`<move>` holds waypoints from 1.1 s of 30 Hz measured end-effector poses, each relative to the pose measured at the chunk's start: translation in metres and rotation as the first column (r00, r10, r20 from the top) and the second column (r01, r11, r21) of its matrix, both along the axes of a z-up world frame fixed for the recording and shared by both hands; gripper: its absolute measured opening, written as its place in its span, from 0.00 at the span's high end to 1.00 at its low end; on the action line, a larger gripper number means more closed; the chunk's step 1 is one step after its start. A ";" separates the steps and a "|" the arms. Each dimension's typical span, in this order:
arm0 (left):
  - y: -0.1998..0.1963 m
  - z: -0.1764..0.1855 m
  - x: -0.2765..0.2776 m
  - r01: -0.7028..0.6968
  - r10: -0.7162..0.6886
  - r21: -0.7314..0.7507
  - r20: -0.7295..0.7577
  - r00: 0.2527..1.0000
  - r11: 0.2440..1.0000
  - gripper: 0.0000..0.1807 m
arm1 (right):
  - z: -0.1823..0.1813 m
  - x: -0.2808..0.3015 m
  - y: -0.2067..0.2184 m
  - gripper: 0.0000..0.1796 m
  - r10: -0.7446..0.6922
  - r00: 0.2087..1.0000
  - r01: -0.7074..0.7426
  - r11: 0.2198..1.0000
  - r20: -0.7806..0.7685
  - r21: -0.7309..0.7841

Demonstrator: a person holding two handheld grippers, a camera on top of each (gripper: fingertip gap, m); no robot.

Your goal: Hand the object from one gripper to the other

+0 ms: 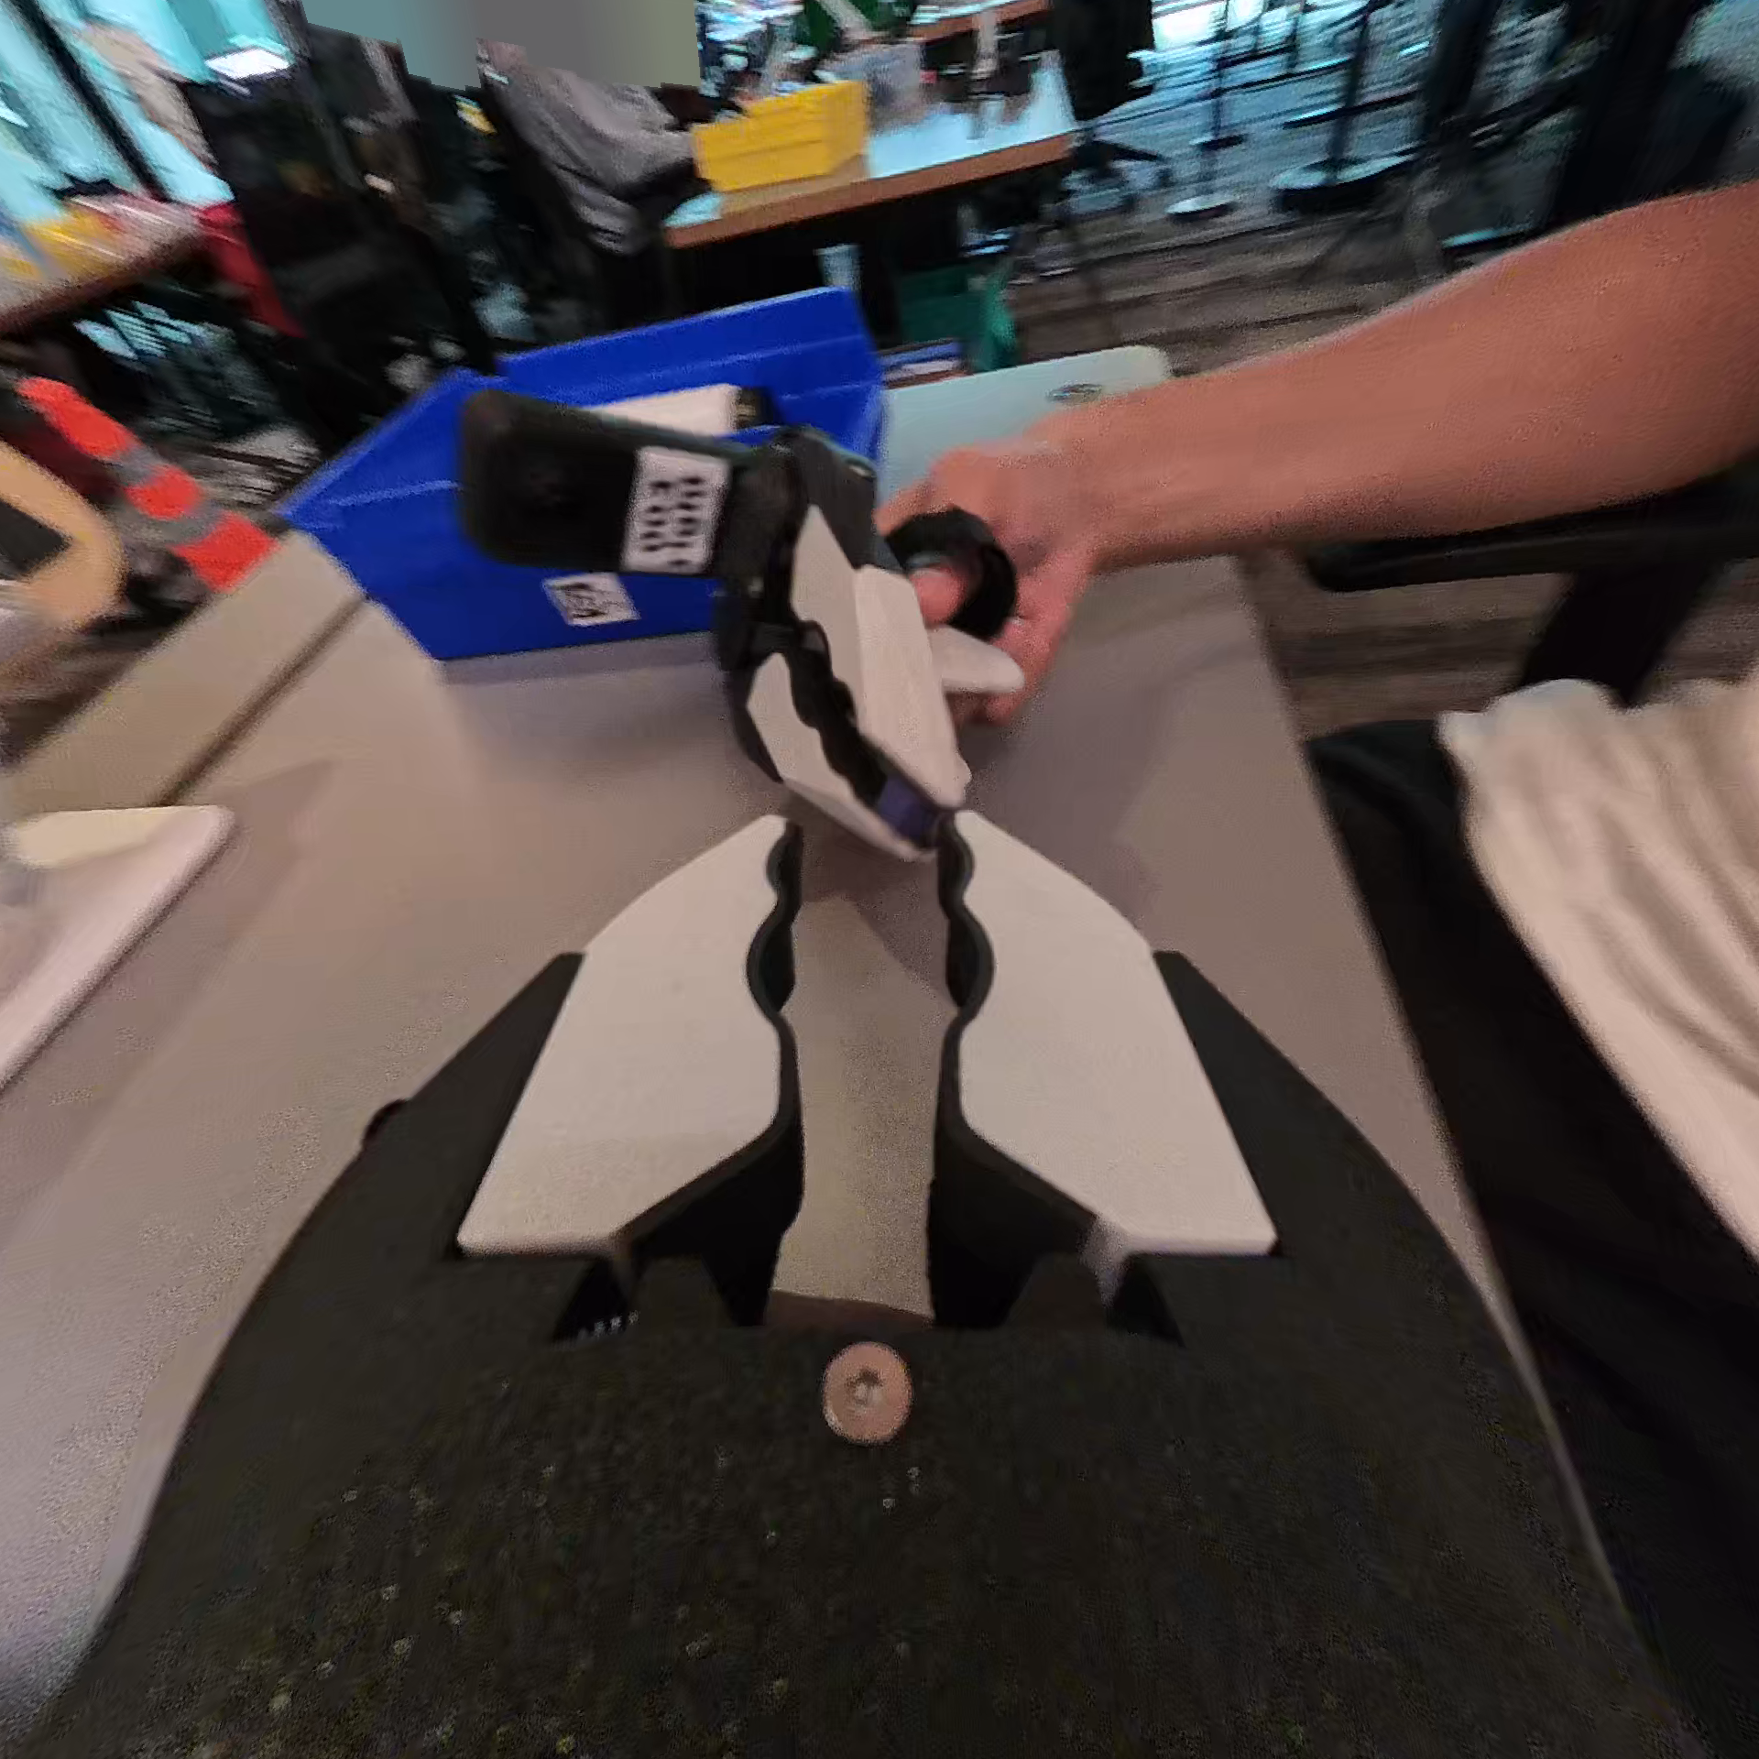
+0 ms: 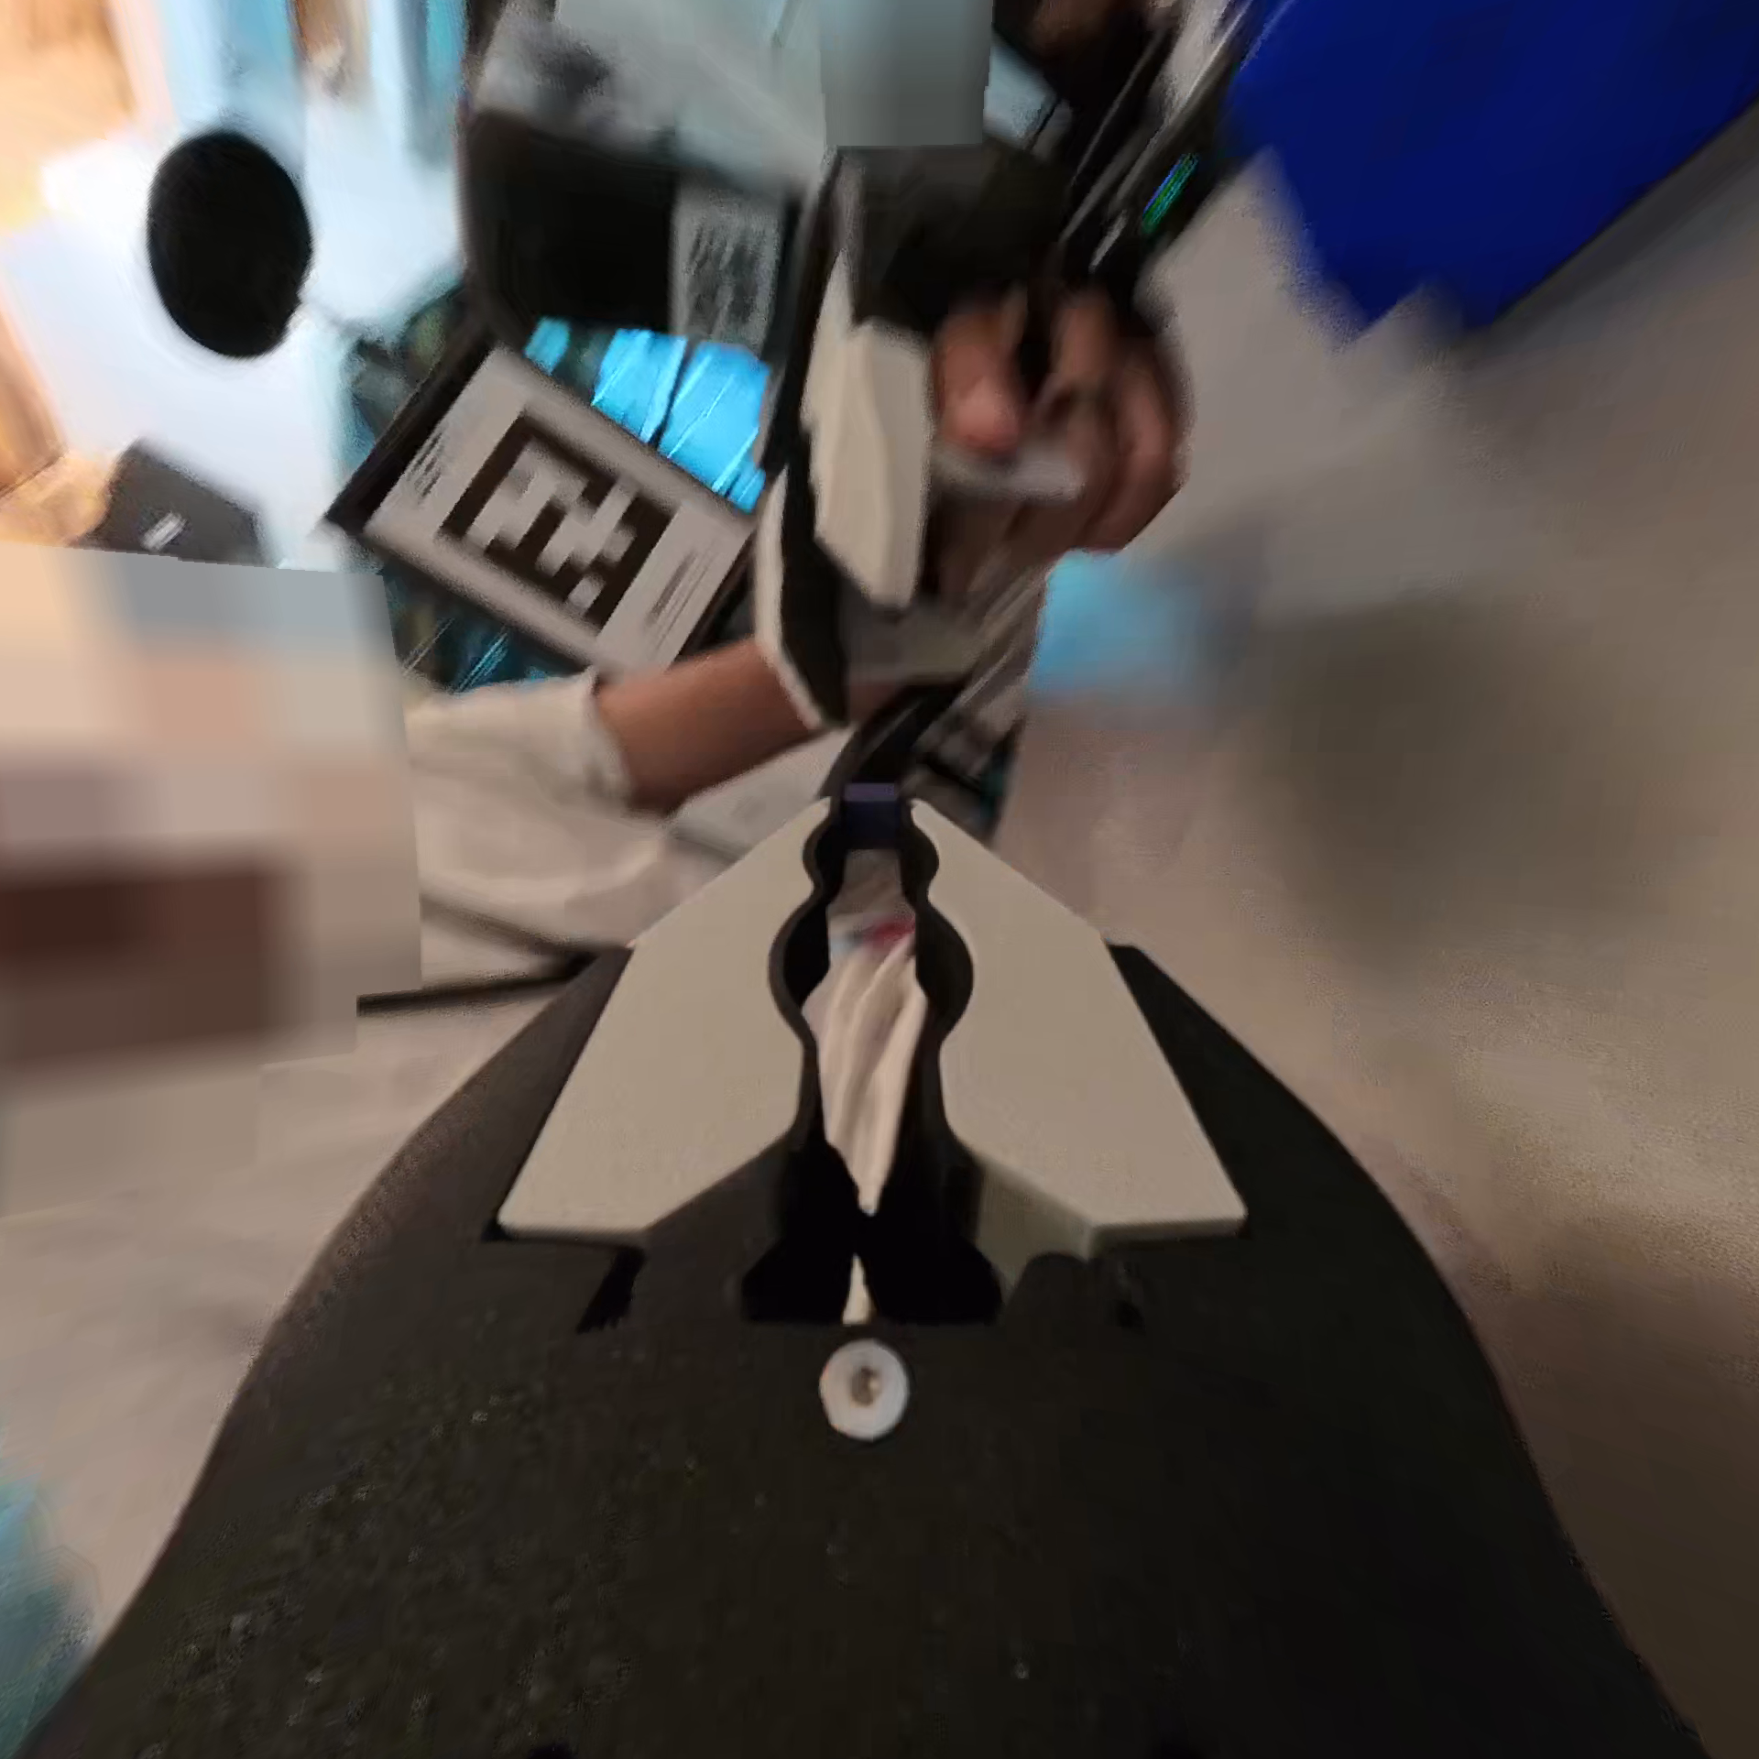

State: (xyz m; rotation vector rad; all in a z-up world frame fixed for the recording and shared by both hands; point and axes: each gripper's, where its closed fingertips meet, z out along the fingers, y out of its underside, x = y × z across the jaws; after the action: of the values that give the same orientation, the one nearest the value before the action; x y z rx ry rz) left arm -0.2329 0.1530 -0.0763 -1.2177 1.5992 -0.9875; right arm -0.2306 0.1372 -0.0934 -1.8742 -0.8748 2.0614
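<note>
Handover point, 2 grippers tip to tip above table (image 1: pixel 1095 666).

Right gripper (image 2: pixel 871 826): fingers nearly closed, pinching small purple object (image 2: pixel 871 804) at tips. Left gripper (image 1: pixel 871 833): fingers spread wide, gripping nothing; object (image 1: pixel 909 811) sits just at its right fingertip. Blue bin (image 1: pixel 571 495) behind.

A lab or workshop; beyond the open jaws a blue bin (image 1: pixel 590 495) on a grey worktable (image 1: pixel 381 952); farther back, cluttered desks (image 1: pixel 857 181).
</note>
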 end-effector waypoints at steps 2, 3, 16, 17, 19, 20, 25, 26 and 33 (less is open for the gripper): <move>-0.022 -0.002 -0.002 0.107 -0.109 -0.070 -0.030 0.994 0.992 0.84 | -0.002 0.007 -0.036 0.95 0.199 0.980 -0.199 0.980 0.010 -0.021; -0.034 -0.002 -0.001 0.157 -0.162 -0.097 -0.040 0.986 0.983 0.84 | -0.005 0.009 -0.051 0.95 0.277 0.960 -0.276 0.961 0.030 -0.028; -0.091 -0.019 0.021 0.311 -0.315 -0.053 -0.150 0.937 0.949 0.90 | 0.000 0.003 -0.083 0.95 0.444 0.896 -0.444 0.895 -0.007 -0.055; -0.090 -0.020 0.021 0.309 -0.312 -0.045 -0.152 0.938 0.950 0.90 | -0.001 0.003 -0.082 0.95 0.438 0.899 -0.438 0.897 -0.004 -0.057; -0.088 -0.022 0.021 0.311 -0.312 -0.029 -0.163 0.936 0.950 0.91 | -0.002 0.003 -0.080 0.95 0.432 0.902 -0.431 0.900 -0.007 -0.068; -0.087 -0.023 0.021 0.313 -0.312 -0.024 -0.171 0.935 0.950 0.94 | -0.002 0.004 -0.078 0.95 0.423 0.906 -0.423 0.903 -0.011 -0.075; -0.064 -0.018 0.023 0.217 -0.210 0.035 -0.148 0.966 0.975 0.94 | 0.002 0.007 -0.055 0.94 0.294 0.956 -0.295 0.954 -0.025 -0.049; -0.054 -0.015 0.024 0.179 -0.173 0.037 -0.130 0.976 0.983 0.94 | 0.003 0.010 -0.046 0.93 0.241 0.970 -0.241 0.970 -0.025 -0.025; 0.049 0.013 0.010 -0.234 0.268 -0.355 0.047 0.962 0.905 0.94 | 0.001 0.031 0.055 0.80 -0.447 0.895 0.394 0.791 0.002 0.467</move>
State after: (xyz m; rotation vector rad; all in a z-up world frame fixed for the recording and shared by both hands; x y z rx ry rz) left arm -0.2227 0.2025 -0.0635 -1.5475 1.1852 -1.1703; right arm -0.1996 0.1924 -0.0920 -1.7322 -0.7862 1.3518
